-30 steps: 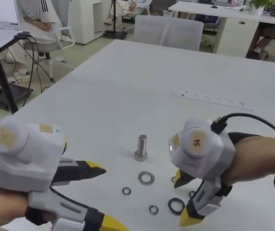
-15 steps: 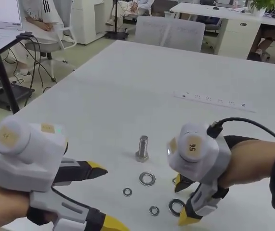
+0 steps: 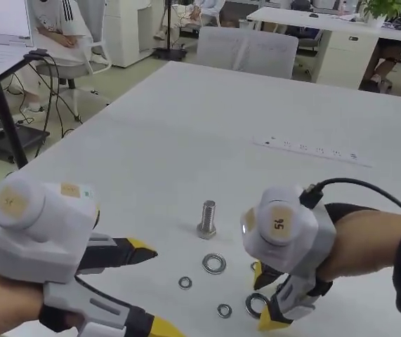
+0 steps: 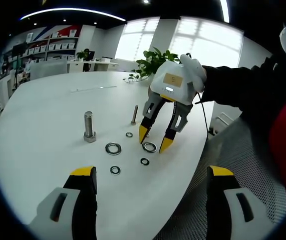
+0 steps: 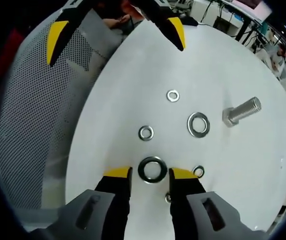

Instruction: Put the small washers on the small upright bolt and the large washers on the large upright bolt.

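The large bolt stands upright on the white table. In the left gripper view a thin small bolt stands beyond it. One large washer lies flat in front of the large bolt. My right gripper is open and points down, its yellow fingertips straddling a second large washer without closing on it. Small washers lie nearby, and a third sits beside the right fingertip. My left gripper hangs open and holds nothing at the table's near left edge.
A white power strip lies farther back on the table. The near table edge runs just past the washers. Chairs, desks and seated people stand beyond the far side.
My right gripper has dropped slightly and shifted left, so its tips now sit on either side of the near large washer. The left gripper has barely moved.
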The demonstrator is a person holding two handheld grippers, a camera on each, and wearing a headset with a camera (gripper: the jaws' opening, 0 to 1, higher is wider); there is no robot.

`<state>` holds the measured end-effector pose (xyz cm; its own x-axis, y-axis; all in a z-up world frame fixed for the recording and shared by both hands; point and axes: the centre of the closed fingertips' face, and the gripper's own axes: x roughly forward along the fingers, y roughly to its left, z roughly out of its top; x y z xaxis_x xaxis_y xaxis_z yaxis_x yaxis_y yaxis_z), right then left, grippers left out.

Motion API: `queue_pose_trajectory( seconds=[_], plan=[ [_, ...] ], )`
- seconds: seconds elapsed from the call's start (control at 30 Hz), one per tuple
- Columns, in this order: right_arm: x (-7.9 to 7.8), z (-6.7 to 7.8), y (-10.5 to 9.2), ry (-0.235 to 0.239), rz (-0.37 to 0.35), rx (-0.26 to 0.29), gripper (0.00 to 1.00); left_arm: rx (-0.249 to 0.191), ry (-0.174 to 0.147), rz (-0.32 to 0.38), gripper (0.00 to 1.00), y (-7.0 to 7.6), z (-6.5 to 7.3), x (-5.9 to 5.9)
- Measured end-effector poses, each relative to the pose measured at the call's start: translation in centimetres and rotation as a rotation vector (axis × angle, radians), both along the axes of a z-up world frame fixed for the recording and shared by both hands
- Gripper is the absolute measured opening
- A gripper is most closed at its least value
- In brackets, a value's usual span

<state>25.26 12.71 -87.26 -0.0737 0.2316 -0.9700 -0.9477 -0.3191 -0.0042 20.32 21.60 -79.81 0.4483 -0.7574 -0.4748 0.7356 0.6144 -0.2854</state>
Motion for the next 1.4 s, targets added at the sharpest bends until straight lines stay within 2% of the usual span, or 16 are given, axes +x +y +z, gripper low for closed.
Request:
queue_pose_trajectory(
  seconds=[0.53,0.93,1.4],
  plan=[
    [0.10,-0.08,-0.01,-0.014,-0.015,-0.028,0.25,0.000,-0.003,0.003,0.91,0.03,0.04,0.06],
    [0.16,-0.10,-0.03,-0.012,-0.027,-0.026,0.24,0.003,-0.002,0.007,0.91,0.19,-0.03,0.13],
    [0.11,-0.07,0.08,-0.030,-0.046,-0.047,0.23,0.011,-0.007,0.013,0.90,0.33,-0.07,0.21]
  ],
)
